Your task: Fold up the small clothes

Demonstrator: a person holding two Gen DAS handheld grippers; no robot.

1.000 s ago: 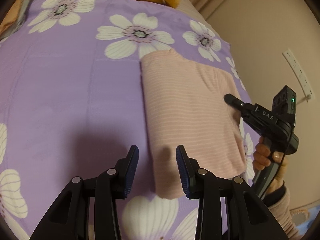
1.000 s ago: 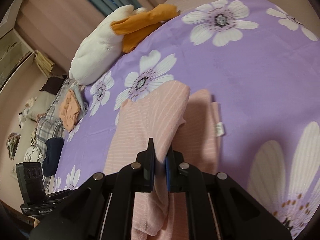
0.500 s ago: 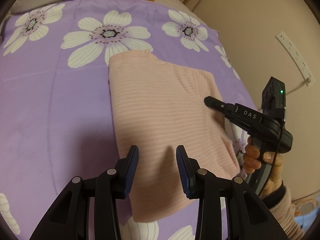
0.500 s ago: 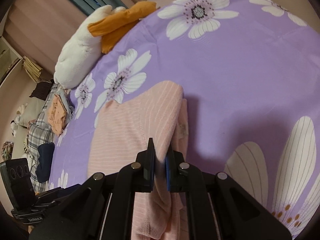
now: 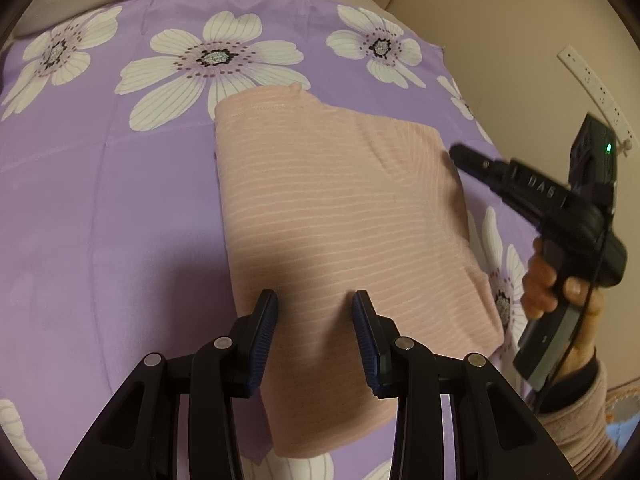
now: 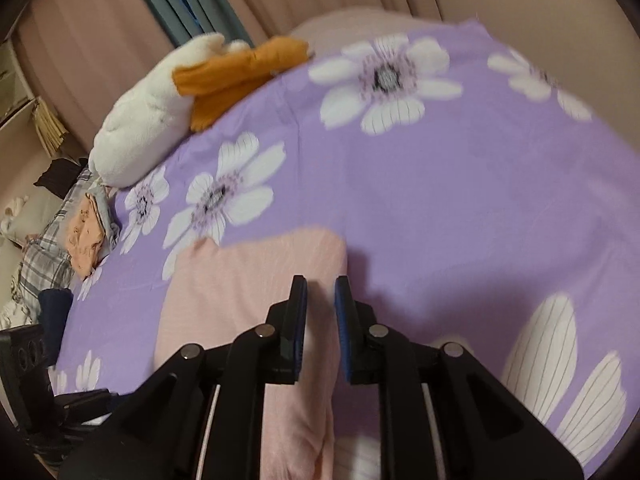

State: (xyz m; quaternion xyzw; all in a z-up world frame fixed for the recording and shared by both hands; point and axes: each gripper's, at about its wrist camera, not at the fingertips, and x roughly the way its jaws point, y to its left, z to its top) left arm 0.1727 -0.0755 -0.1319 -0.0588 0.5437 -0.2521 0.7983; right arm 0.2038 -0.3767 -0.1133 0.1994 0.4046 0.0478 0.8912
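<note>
On the purple flowered bedspread (image 5: 100, 208) we see the folded pink striped garment (image 5: 340, 216) lying flat near the bed's right edge. Our left gripper (image 5: 314, 300) hovers over the garment's near end with its jaws parted and nothing between them. Further right, our right gripper (image 6: 320, 284) sits at the garment's right-hand fold; its jaws are opening, and though that view is blurred, the pads seem clear of the cloth. A hand (image 5: 556, 284) grips that tool's handle. At the far end of the bed rests a white and orange plush toy (image 6: 168, 116).
</note>
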